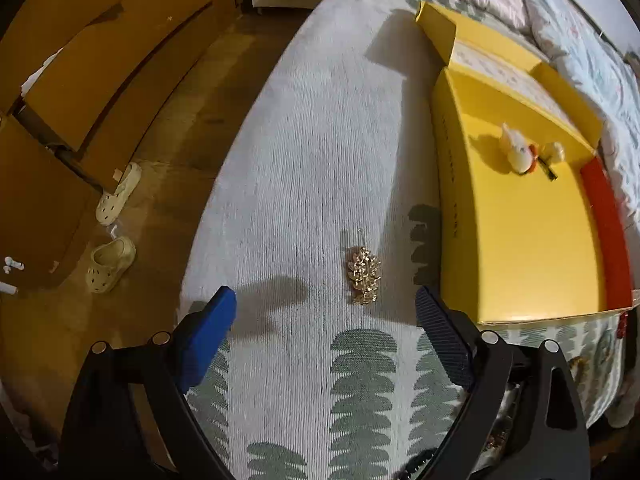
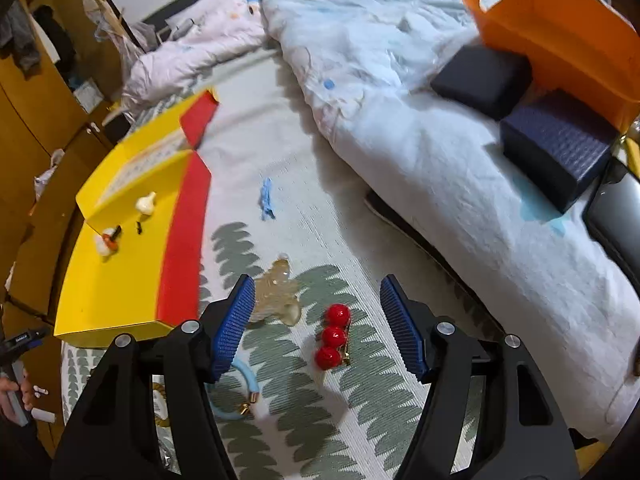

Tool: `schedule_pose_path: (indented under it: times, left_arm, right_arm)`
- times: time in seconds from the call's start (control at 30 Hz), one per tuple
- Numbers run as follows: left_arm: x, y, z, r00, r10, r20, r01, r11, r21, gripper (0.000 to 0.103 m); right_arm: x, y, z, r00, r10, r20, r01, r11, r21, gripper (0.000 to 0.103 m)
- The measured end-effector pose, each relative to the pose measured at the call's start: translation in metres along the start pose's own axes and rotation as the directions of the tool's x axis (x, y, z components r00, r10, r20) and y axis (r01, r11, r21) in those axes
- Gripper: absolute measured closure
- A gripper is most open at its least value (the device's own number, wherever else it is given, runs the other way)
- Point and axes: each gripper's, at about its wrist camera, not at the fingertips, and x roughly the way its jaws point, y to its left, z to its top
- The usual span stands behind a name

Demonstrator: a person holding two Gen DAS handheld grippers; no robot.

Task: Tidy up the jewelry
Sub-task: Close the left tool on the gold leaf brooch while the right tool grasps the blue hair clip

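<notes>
On the yellow box (image 1: 520, 248) lie small white ornaments (image 1: 518, 152); left tool (image 1: 326, 300) and right tool (image 2: 318, 292) gape, gripping nothing.

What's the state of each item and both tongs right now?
Left tongs: open, empty.
Right tongs: open, empty.
Gold brooch: flat on bedspread, untouched.
Red clip: on bedspread, between pads, not gripped.
Yellow box: closed, two ornaments on top.
Orange basket: tilted on duvet.

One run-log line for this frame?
left gripper: open, above gold brooch | right gripper: open, above red-bead clip | nothing held
</notes>
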Motion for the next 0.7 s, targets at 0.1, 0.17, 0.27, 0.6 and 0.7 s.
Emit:
schedule_pose_path:
  times: [0.1, 0.17, 0.27, 0.6, 0.7]
  left_arm:
    - [0.009, 0.003, 0.001, 1.000, -0.009, -0.019, 0.009, 1.000, -0.010, 0.013]
    - [0.015, 0.006, 0.002, 0.999, 0.005, -0.040, -0.006, 1.000, -0.020, 0.013]
    - [0.024, 0.006, 0.008, 0.997, -0.032, -0.076, 0.028, 0.998, -0.052, 0.013]
    - [0.047, -0.001, 0.014, 0.987, -0.049, -0.153, 0.038, 0.997, -0.074, 0.013]
    - [0.052, -0.001, 0.017, 0.982, -0.077, -0.174, 0.063, 0.994, -0.086, 0.013]
  right_arm:
    - [0.010, 0.003, 0.005, 1.000, 0.031, 0.006, -0.031, 0.999, 0.010, 0.035]
    - [0.023, 0.011, 0.019, 0.999, 0.052, -0.016, -0.052, 0.999, 0.000, 0.035]
    - [0.039, 0.032, 0.041, 0.997, 0.063, -0.042, -0.065, 0.997, -0.048, 0.035]
    - [0.106, 0.080, 0.085, 0.987, 0.014, -0.160, -0.034, 0.992, -0.119, 0.039]
    - [0.125, 0.079, 0.086, 0.980, 0.006, -0.200, -0.030, 0.993, -0.118, 0.047]
